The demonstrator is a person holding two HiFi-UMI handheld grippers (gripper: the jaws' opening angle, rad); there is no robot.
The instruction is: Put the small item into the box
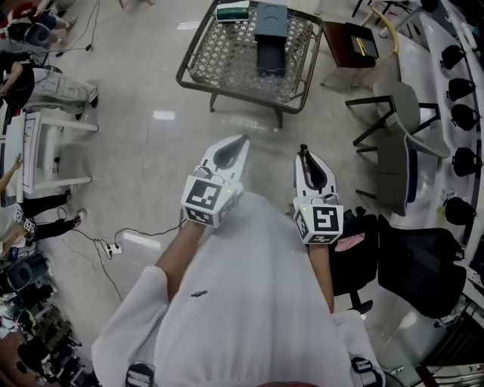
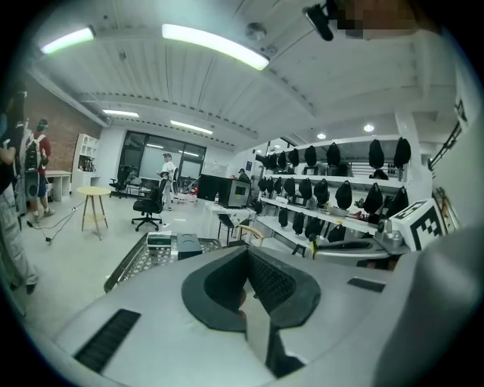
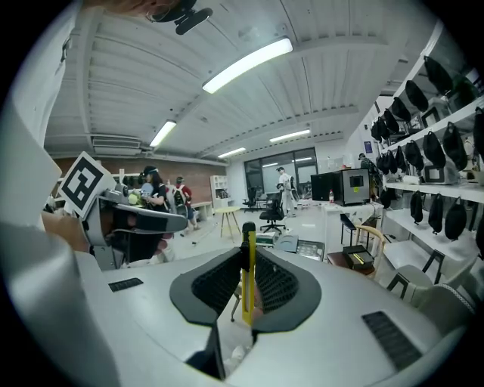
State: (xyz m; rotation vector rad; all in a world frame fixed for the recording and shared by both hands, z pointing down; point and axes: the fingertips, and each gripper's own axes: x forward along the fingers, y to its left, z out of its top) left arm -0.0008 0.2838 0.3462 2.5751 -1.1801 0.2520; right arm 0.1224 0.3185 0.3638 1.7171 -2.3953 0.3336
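The right gripper [image 1: 305, 157] is clamping its jaws on the small item [image 3: 247, 273], a thin yellow strip with a black end. The strip is standing upright between the ribbed pads. The black end is projecting past the jaw tips toward 12 o'clock in the head view.

The left gripper [image 1: 239, 145] is holding its jaws closed. Nothing is showing between them in the left gripper view.

Both grippers are hanging in front of the person's body, well apart from the table [image 1: 184, 69]. The table is standing at 12 o'clock in the head view. The dark box [image 1: 270, 20] is sitting on the far part of its mesh top.

Handling judgement:
- The item is looking light and stiff. No bending is showing under the clamp.
- Its narrow faces are looking smooth, so it is probably liable to slip or swing between the pads.
- The pads are pressing on the two flat sides near mid-length. This seems the right place to hold it.
- A moderate squeeze is likely enough. Releasing it low over the box should prevent bouncing.
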